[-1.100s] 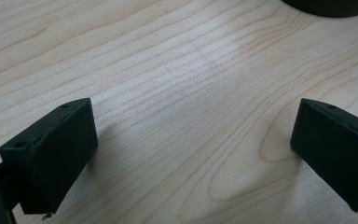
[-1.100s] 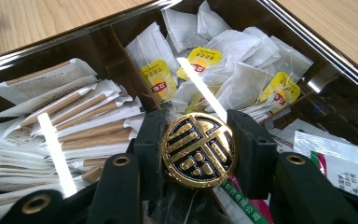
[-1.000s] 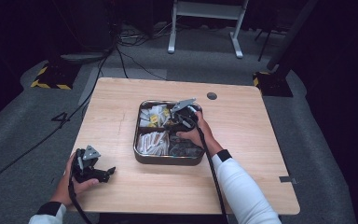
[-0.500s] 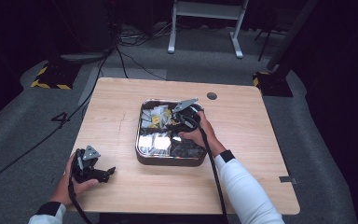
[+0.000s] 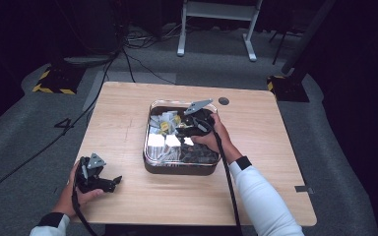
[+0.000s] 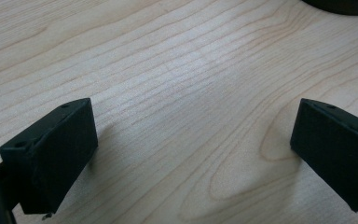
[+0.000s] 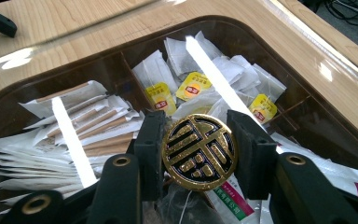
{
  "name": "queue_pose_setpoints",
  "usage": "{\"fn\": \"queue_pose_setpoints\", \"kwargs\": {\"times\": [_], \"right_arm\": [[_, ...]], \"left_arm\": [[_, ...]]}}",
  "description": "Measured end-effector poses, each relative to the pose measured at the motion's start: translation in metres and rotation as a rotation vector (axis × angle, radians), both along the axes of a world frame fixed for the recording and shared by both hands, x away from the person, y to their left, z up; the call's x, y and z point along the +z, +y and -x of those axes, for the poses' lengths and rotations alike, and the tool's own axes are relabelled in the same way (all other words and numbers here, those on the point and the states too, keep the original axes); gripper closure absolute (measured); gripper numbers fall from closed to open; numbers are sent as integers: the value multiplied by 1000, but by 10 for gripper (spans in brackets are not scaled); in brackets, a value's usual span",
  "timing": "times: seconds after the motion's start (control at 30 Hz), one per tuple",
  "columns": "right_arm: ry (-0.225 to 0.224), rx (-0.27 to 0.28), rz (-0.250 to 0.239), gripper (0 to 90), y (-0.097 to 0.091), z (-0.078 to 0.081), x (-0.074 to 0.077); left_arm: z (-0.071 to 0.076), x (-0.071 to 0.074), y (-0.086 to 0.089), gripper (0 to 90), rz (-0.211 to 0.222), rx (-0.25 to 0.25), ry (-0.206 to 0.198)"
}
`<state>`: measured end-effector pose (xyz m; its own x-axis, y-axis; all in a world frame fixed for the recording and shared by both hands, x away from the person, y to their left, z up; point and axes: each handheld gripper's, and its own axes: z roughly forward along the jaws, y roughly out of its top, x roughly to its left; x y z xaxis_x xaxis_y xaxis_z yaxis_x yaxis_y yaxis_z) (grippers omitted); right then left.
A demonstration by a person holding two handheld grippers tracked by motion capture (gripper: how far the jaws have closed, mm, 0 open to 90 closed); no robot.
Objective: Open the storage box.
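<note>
My right gripper (image 7: pixel 199 154) is clamped on the round gold-and-black knob (image 7: pixel 199 152) of the clear lid (image 7: pixel 121 32), over the dark compartment tray (image 5: pixel 179 168) mid-table. Knob looks hard and glossy, so probably slippery; gripping its two edges like this seems the only sane spot. The lid's likely light but stiff.

Yellow-tagged tea bags (image 7: pixel 193 89) sit below, and the printing's too small to read.

Left gripper (image 6: pixel 193 154) sits wide open and empty over the wooden table (image 6: pixel 177 70).
</note>
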<state>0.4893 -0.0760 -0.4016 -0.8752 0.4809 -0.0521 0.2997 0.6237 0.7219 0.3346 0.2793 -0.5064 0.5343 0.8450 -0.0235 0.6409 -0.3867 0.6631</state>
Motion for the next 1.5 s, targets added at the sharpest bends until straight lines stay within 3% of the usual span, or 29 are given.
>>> {"fn": "queue_pose_setpoints", "kwargs": {"times": [0.57,1.23,1.5], "right_arm": [[-28,-30,-17,594,-18,-1,18],[-71,-83,-20,593,-72,3,44],[-74,-108,-16,592,-92,3,46]], "left_arm": [[0,0,1,8,-2,-8,0],[0,0,2,8,-3,-5,-5],[0,0,2,8,-3,-6,-3]]}}
